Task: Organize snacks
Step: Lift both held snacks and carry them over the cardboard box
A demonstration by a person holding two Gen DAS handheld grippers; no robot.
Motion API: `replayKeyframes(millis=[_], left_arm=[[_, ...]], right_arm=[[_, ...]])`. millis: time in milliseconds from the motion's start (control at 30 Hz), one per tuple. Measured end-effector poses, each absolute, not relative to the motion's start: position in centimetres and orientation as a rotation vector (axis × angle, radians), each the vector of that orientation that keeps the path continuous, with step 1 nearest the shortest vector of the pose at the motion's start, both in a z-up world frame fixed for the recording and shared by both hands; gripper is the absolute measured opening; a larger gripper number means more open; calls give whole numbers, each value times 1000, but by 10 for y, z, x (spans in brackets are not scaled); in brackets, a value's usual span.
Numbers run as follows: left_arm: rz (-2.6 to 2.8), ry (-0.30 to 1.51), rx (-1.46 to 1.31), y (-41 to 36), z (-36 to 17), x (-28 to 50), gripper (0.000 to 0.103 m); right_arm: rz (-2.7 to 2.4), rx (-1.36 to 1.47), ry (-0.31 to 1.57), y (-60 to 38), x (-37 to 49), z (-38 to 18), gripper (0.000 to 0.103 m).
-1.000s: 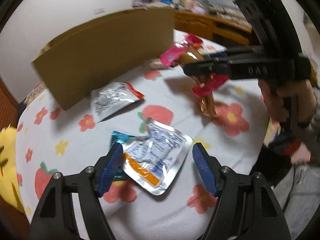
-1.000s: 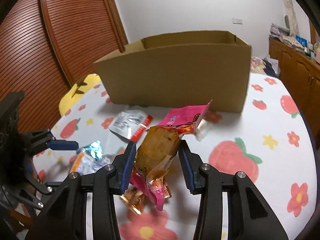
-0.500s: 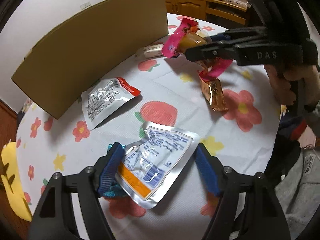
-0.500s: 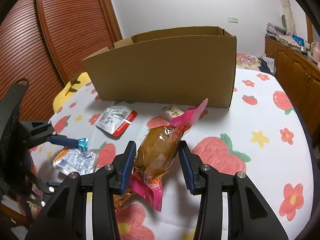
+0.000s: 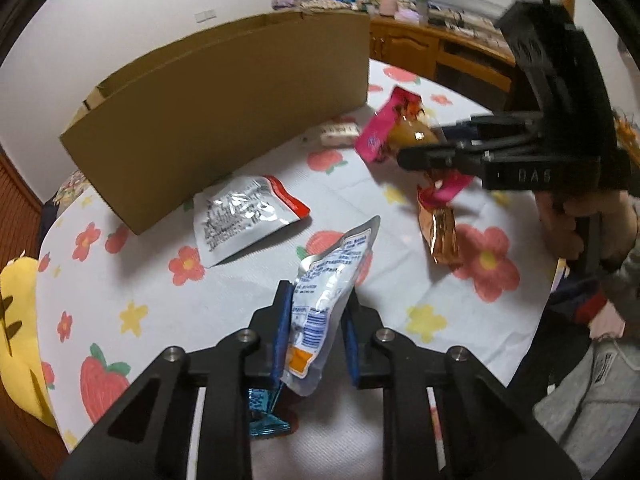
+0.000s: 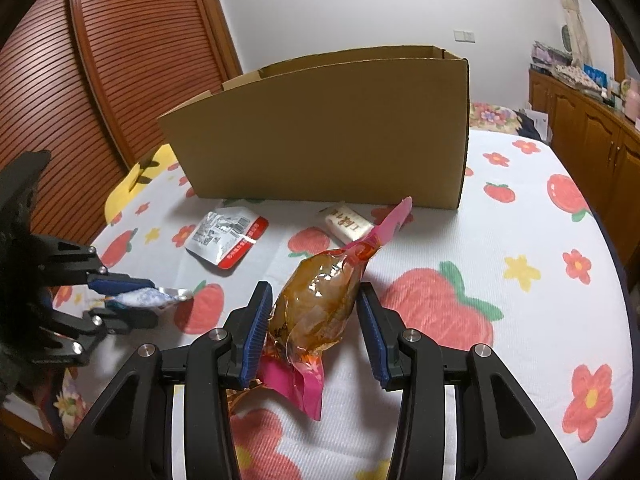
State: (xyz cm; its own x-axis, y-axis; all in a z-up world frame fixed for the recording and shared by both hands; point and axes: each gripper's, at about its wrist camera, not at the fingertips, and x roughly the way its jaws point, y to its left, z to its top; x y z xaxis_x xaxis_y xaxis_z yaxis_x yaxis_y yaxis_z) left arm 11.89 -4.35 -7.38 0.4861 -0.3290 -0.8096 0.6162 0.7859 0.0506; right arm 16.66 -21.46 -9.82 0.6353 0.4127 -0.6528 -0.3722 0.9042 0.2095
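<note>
Snacks mostly still out: left gripper (image 5: pixel 316 334) pinches a silver pouch (image 5: pixel 326 288) at 6 o'clock, red-edged packet (image 5: pixel 244 214) and white bar (image 6: pixel 347 222) lie before the cardboard box (image 6: pixel 320 132), right gripper (image 6: pixel 316 336) clamps the pink-sealed snack (image 6: pixel 320 300) at 3 o'clock; none visibly boxed.

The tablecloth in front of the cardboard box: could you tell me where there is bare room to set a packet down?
Free: the tablecloth right of the white bar, up to the cardboard box corner. Crowded: the strip before the box, holding the red-edged foil packet and the bar.
</note>
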Motion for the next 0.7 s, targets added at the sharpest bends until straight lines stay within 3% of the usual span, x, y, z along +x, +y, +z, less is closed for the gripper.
replayKeyframes(millis=[700], left_arm=[[-485, 772, 206, -38, -52, 132, 20]], right_arm=[[463, 31, 734, -212, 163, -99, 43]])
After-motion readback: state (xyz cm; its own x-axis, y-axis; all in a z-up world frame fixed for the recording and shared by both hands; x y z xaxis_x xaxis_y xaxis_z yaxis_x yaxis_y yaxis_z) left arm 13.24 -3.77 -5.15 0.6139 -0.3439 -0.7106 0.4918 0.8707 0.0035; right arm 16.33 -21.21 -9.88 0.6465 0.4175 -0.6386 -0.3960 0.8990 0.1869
